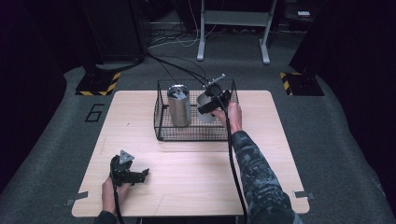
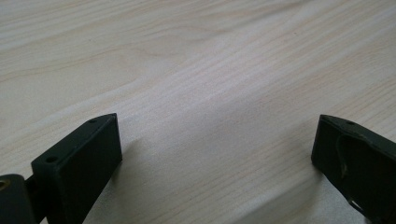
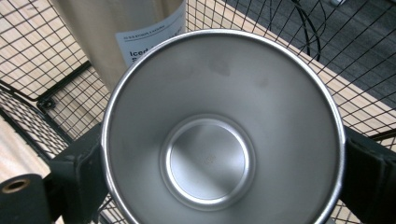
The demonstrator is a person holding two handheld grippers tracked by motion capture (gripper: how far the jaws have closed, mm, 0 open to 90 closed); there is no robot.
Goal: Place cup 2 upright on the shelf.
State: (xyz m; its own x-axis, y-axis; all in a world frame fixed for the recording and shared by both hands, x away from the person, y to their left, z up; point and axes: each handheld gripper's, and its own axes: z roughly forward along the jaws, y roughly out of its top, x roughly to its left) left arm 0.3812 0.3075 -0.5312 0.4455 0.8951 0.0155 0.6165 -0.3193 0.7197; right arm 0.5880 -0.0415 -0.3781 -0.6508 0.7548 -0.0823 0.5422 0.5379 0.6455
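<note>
Laboratory recording space: a pale wooden surface point(image 1: 187, 172) stands alone on grey carpet point(image 1: 341, 140) in a dark-walled room. Black stand bases marked with yellow-and-black hazard tape point(image 1: 98, 84) flank the surface, a numeral "6" point(image 1: 95, 112) is marked on the floor, and loose cables point(image 1: 177, 39) run past a grey metal frame point(image 1: 233, 23) behind.

In the right gripper view the steel cup point(image 3: 219, 140) runs off the bottom edge, and it covers the inner faces of the right claw point(image 3: 223, 163). Behind the cup, the tall canister point(image 3: 116, 32) is cut off at the top, its label half hidden by the cup's rim. The left claw point(image 2: 217, 154) has both jaws cropped below.
</note>
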